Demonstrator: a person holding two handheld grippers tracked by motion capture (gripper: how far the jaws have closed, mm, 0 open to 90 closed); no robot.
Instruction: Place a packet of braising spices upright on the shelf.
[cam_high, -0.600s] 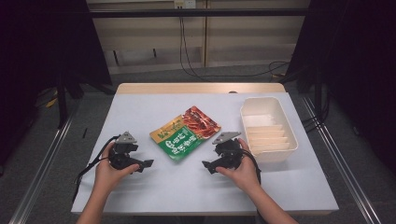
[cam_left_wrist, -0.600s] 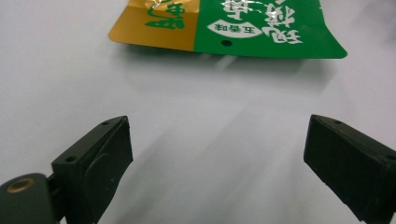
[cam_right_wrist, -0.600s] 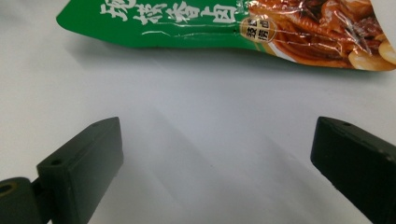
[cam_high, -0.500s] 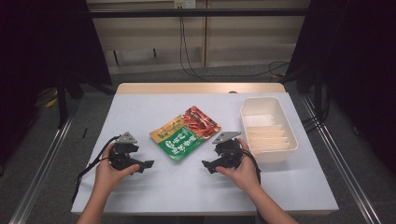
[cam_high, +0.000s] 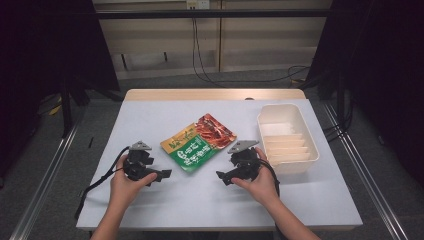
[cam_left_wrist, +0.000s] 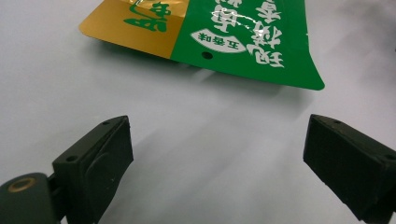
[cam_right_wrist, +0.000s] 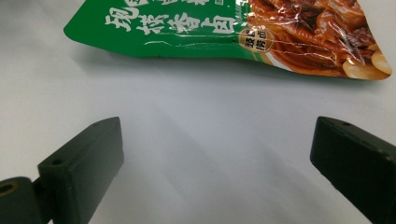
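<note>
A flat snack pouch, green, gold and red with a food picture, lies on the white table between my two grippers. My left gripper rests low at the pouch's lower left, held in a hand, jaws wide apart with bare table between them; its own view has the pouch's green and gold end just ahead. My right gripper sits at the pouch's lower right, also open and holding nothing, and its own view has the pouch's green and red side ahead.
A white plastic tub with ribbed inserts stands at the table's right side, close behind my right hand. A black cable trails from the left gripper toward the front left edge. Dark curtains and floor cables surround the table.
</note>
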